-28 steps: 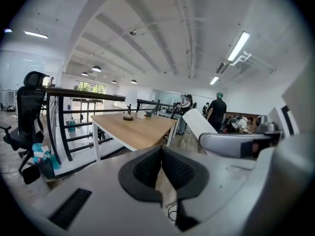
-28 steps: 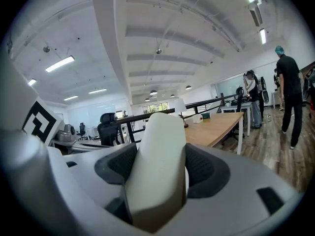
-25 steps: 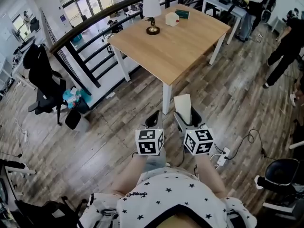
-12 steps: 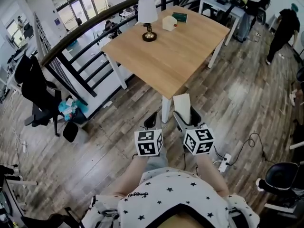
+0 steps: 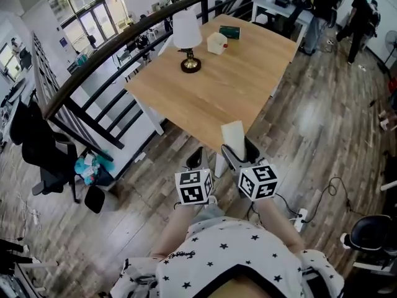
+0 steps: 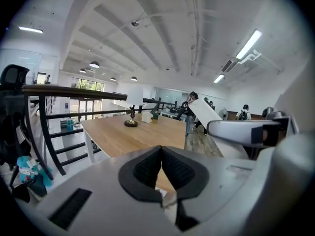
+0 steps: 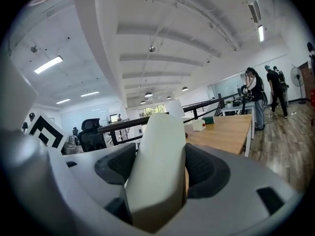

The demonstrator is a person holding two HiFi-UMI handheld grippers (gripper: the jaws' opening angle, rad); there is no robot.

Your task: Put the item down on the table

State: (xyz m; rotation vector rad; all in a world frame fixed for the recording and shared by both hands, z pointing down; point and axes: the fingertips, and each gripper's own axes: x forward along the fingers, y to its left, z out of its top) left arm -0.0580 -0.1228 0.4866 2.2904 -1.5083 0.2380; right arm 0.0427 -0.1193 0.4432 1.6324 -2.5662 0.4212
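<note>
Right claw [image 7: 158, 173] is clamped on the item [image 7: 156, 141], a pale cream block, with the pads pressing its two flat sides. The block sticks out of the jaws, long axis running forward and up along the claw's own line. Left claw [image 6: 161, 167] is closed, pads meeting, nothing between them. The two claws are side by side in front of the person, above the wood floor [image 5: 93, 228].

Key relation: the worktop [image 5: 236, 98] lies straight ahead of the held block. In the head view its near corner shows right beside the block's far end; can't tell if the tip is over the edge yet. The block is in the air, touching only the pads. Lamp [image 5: 186, 39], small white box [image 5: 216, 42] and a green thing [image 5: 229, 31] sit at the far end, well apart from that corner.

The right hand has the job. Likely next: carry forward over the near corner, lower, then release
</note>
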